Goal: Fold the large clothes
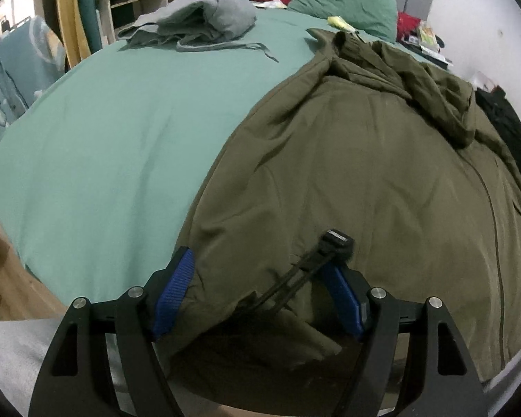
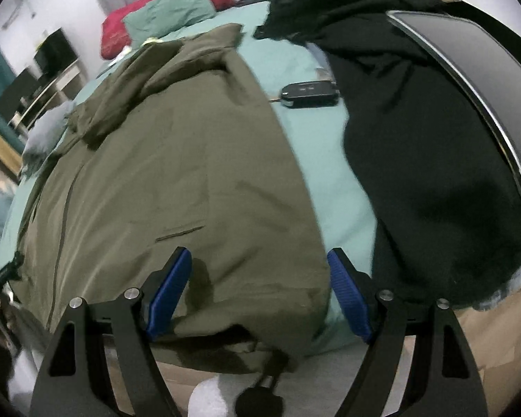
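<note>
The olive-green jacket (image 1: 347,160) lies spread on the bed (image 1: 114,146), front side up, its hood toward the pillows and its hem hanging a little over the near edge of the bed. All places below are given from this jacket.

The left hand-held gripper (image 1: 260,278) stands over the left corner of the hem. Its jaws are wide apart; the cloth lies between them, but the blue pads do not seem to press on it. The drawcord toggle (image 1: 337,239) of the jacket rests just beside the right pad. The right hand-held gripper (image 2: 260,274) stands over the right corner of the hem, also wide open, with the cloth between its pads and nothing held.

I judge that the step in hand is to take the hem at both corners, for the first fold. To do it well, each gripper should come lower until its pads are on both sides of the hem edge, and close on all layers together, not only on the top one. The left one should keep the toggle and its cord outside the grip, or the cord may pull the cloth crooked. Both should grip at equal height, so the fold line stays straight.

To the right of the jacket lies a car key (image 2: 309,94), and beyond it a black garment (image 2: 416,139); the fold should not sweep over them. At the far left lies a grey garment (image 1: 198,17), well apart.
</note>
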### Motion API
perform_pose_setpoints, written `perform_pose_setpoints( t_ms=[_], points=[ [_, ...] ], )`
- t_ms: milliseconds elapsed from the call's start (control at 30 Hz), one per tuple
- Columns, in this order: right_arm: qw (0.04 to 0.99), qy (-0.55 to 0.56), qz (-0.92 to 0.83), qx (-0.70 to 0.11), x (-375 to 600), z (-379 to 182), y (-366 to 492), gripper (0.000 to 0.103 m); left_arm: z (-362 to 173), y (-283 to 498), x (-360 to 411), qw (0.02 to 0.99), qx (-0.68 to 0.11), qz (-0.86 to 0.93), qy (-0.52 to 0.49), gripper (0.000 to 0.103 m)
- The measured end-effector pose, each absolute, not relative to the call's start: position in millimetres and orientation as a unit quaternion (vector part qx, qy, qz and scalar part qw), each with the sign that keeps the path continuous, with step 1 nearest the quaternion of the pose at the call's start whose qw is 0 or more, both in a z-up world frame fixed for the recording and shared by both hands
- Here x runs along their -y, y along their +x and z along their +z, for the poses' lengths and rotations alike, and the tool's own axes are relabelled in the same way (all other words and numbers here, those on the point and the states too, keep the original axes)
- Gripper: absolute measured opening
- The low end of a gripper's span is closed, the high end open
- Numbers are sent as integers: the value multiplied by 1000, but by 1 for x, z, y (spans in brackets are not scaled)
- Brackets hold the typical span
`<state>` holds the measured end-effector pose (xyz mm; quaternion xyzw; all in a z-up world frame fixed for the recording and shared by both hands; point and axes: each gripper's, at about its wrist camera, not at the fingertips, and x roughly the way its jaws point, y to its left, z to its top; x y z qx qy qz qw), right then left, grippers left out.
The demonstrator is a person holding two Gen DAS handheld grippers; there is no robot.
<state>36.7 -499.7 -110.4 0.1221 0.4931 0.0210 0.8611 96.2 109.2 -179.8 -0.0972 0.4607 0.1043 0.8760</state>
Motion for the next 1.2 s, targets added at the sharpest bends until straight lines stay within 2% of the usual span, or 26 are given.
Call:
perform_pose_setpoints(
  t_ms=[67,133,300,367,433,467,500,567,700,933,1200],
  points=[
    [856,123,23,-502,501,-116,38,80,-179,96,-112,876,-461,98,-107,77],
    [853,124,26,-506,502,-117,39,80,-179,94,-109,877,-461,93,-100,71],
    [841,37,49,-538,482,-120,37,80,-176,89,-88,884,-459,66,-59,19],
    [836,-16,65,-544,472,-122,32,77,-175,86,-83,886,-456,64,-49,13],
    [840,-33,64,-538,473,-120,26,51,-170,83,-86,889,-449,59,-62,8],
    [843,-40,65,-533,474,-117,24,27,-166,80,-90,892,-443,55,-79,4],
    [845,-28,84,-527,479,-114,20,15,-163,78,-92,893,-439,52,-87,4],
    [852,-2,97,-515,488,-109,16,13,-157,73,-93,895,-432,47,-96,4],
    [868,100,133,-467,509,-87,6,11,-132,55,-80,914,-399,48,-58,3],
    [852,284,228,-376,534,-54,-4,10,-88,32,-84,923,-366,26,-117,3],
    [867,291,239,-325,530,-13,-27,9,-40,5,-98,936,-330,28,-115,2]
  ],
)
